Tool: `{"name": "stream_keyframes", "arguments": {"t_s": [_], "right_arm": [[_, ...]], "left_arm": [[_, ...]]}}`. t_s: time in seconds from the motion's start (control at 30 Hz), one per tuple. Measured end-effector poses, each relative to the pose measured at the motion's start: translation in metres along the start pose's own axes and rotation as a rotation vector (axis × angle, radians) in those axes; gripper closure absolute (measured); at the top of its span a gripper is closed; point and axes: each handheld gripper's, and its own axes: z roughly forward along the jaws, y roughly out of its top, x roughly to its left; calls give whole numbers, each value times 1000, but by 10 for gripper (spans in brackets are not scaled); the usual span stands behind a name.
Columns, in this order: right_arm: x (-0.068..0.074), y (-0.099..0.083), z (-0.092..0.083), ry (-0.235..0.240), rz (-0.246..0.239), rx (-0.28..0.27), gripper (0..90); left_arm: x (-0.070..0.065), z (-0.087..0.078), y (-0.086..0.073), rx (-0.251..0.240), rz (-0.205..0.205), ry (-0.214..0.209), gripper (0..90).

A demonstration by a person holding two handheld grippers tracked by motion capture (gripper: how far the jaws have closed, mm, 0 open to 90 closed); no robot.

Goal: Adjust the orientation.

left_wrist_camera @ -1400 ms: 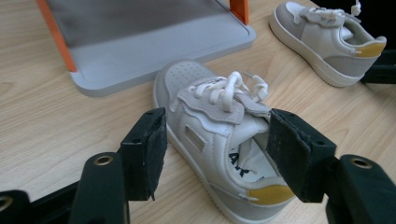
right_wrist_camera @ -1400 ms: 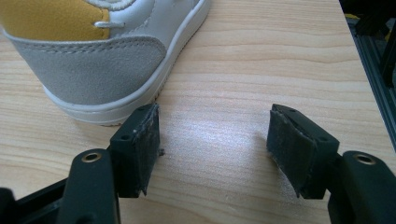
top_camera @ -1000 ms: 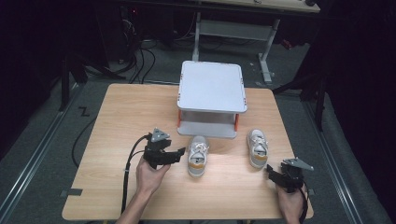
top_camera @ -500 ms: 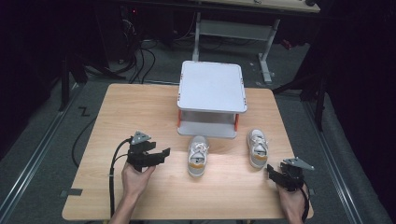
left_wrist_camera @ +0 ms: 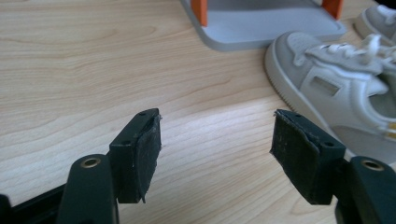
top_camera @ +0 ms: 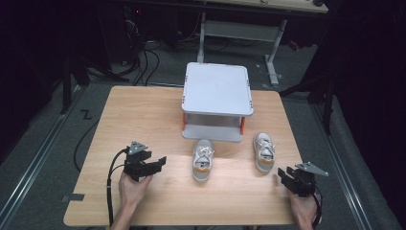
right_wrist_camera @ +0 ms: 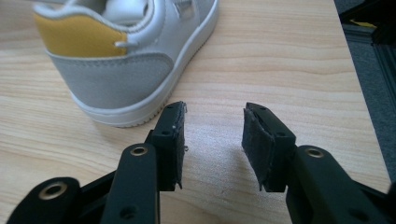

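A rectangular light wooden tabletop (top_camera: 143,115) fills the middle of the high view. At the middle of its far edge stands a small grey two-tier shelf rack with orange posts (top_camera: 217,87). Two small grey-and-white lace-up sneakers with yellow heel patches sit in front of the rack, heels toward the near edge. One sneaker (top_camera: 202,159) lies near the tabletop's centre; the other sneaker (top_camera: 264,151) lies toward the right edge, well apart from the first.

The left gripper (top_camera: 155,164) hovers low near the near left corner, its jaws spread with bare wood between them, pointing toward the central sneaker. The right gripper (top_camera: 281,176) sits near the near right corner just behind the right sneaker's heel; its jaws have just been closing but remain apart, pinching nothing.

This looks like the approach stage, before any grasp. The next move likely calls for bringing open jaws forward around a sneaker's heel.
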Motion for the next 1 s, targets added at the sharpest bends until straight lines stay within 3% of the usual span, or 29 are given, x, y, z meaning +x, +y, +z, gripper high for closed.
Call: {"name": "stream_keyframes", "arguments": {"t_s": [0.3, 0.43, 0.83, 0.97, 1.0], "right_arm": [[-3, 10, -18, 46, 20, -47, 627], [3, 22, -28, 71, -7, -61, 642], [22, 49, -31, 139, -70, -54, 682], [36, 63, -22, 170, -87, -26, 680], [39, 65, -19, 174, -92, -17, 678]], "left_arm": [[9, 8, -15, 29, -18, 37, 334], [11, 13, -21, 41, -15, 66, 334], [9, 21, -29, 61, 40, 127, 336], [6, 22, -32, 45, 60, 146, 337], [4, 23, -35, 28, 81, 159, 337]]}}
